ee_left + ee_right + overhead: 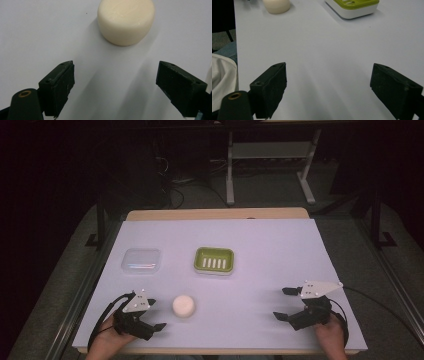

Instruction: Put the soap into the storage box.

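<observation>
The soap (184, 305), a round cream-white puck, sits on the white table (260, 270) near the front edge, left of the middle. The left gripper (156, 314) is just beside it, to its left and a little nearer the person, jaws spread wide and holding nothing. In the left gripper view the soap (126, 21) lies ahead of the two black jaws, apart from them, with bare table between; its top edge is cut off by the frame, so the far rim cannot be seen.

The right gripper (282, 303) is well apart from it, over on the right side of the table, also wide open and empty. Its own view looks across the table: the soap (276, 5) shows at the top left, only its lower part in frame, and the green soap dish (354, 7) with its white base is likewise clipped by the top edge.

From above, the soap dish (214, 260) stands in the middle of the table, beyond the soap, its slotted insert showing as pale bars. To its left lies a clear plastic lid or box (141, 260); which of the two it is I cannot tell, it is too faint against the white. The person's hands at the bottom edge are half cut off, and the room behind is dark.
</observation>
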`<act>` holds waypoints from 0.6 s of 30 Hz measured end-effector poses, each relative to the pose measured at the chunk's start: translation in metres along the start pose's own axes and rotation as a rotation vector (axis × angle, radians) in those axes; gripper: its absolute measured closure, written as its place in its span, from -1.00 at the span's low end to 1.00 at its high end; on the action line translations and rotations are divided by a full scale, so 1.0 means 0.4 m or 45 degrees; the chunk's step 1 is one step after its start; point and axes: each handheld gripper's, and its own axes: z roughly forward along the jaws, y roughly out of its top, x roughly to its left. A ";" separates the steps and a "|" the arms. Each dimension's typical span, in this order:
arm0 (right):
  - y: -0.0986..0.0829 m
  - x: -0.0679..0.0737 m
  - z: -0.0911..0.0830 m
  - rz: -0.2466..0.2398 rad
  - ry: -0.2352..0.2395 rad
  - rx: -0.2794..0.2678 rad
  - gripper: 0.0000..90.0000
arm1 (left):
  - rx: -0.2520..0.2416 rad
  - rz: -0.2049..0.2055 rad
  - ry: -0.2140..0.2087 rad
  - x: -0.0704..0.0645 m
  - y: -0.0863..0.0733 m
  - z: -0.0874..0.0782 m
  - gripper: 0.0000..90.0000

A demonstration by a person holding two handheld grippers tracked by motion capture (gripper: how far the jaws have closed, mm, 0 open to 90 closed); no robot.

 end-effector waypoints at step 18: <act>-0.003 0.001 0.002 0.008 -0.002 0.004 -0.71 | 0.017 0.051 -0.016 0.007 0.061 -0.001 -0.67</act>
